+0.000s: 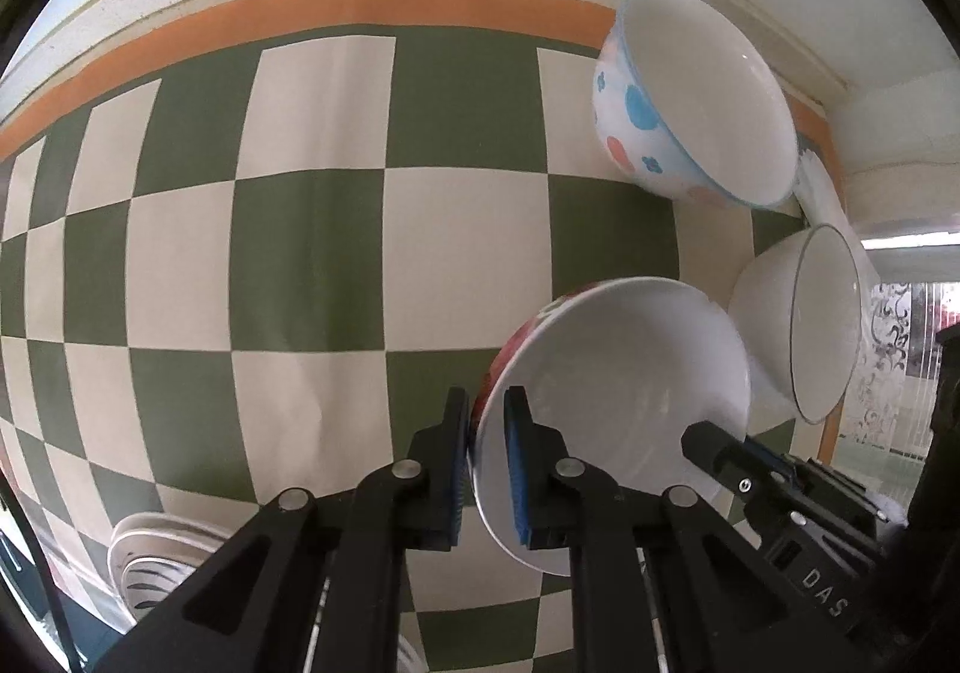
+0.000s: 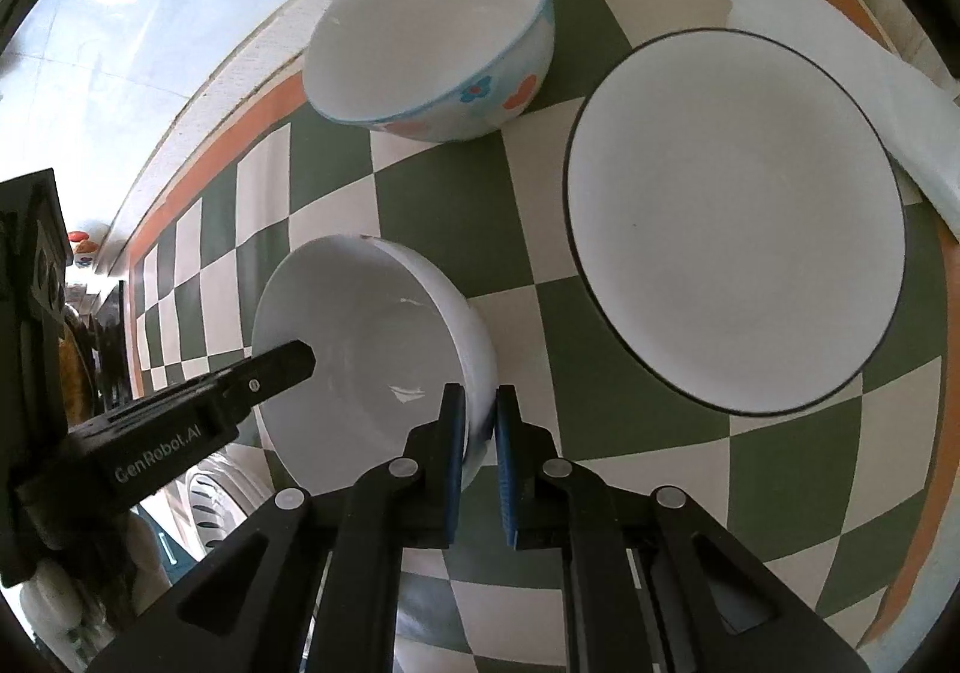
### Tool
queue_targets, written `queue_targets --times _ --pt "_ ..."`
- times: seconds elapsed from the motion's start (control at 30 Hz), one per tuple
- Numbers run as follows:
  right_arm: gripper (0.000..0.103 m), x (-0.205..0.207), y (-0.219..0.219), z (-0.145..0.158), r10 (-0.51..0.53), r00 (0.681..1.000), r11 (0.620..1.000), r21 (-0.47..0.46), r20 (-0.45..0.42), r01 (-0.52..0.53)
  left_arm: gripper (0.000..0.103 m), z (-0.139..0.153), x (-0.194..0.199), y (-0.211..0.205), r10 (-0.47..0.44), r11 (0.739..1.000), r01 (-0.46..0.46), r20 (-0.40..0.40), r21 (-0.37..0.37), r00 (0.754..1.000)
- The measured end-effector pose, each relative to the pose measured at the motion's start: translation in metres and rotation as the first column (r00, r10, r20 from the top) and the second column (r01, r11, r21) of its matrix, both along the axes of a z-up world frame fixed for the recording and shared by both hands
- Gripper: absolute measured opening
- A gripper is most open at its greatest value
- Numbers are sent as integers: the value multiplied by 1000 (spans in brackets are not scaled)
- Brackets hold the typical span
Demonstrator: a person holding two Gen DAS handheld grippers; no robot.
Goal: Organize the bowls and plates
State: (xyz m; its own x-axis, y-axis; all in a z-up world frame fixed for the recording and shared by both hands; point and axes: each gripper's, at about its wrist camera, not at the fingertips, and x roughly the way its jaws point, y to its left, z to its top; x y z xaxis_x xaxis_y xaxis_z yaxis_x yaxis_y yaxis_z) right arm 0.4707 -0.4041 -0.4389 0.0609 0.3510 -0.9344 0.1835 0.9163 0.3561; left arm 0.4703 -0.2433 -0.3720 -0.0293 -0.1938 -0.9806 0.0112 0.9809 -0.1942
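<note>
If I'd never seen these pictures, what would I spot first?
Probably the white bowl near the front of the green-and-cream checkered cloth, pinched on opposite rims by the left hand-held gripper and the right hand-held gripper. Behind it, near the cloth's orange edge, stands a bowl with blue and pink flowers, and beside it a big dark-rimmed white bowl.

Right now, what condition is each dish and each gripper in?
Red-patterned bowl: empty, clamped at opposite rims by both grippers.
Left gripper: shut on that bowl's rim.
Right gripper: shut on the rim opposite.
Blue-dotted bowl: upright, empty, untouched.
Dark-rimmed bowl: upright, empty, untouched.
Stacked plates: piled at the cloth's edge, mostly hidden.
</note>
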Motion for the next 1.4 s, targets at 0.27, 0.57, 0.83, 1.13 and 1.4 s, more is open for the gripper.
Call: queue_targets --times 0.27,0.57,0.83,1.13,1.4 --pt "11 -24 -2 29 18 1000 1000 9 23 -18 10 22 -26 -2 -24 1000 25 27 -16 999" --pt "11 -91 -14 45 14 1000 1000 0 -8 -14 10 26 -80 -15 -109 993 109 7 -38 994" --pt "11 -139 -29 31 -23 998 1000 1 -55 23 10 14 -114 -21 -160 986 158 -33 -51 987" --pt "11 -157 -39 6 -58 994 998 -1 -96 58 10 0 -119 -38 -187 982 186 -42 -39 981" --pt "14 -149 -42 -2 -51 990 998 18 -128 54 10 1 -121 -42 -192 981 190 -59 -37 980"
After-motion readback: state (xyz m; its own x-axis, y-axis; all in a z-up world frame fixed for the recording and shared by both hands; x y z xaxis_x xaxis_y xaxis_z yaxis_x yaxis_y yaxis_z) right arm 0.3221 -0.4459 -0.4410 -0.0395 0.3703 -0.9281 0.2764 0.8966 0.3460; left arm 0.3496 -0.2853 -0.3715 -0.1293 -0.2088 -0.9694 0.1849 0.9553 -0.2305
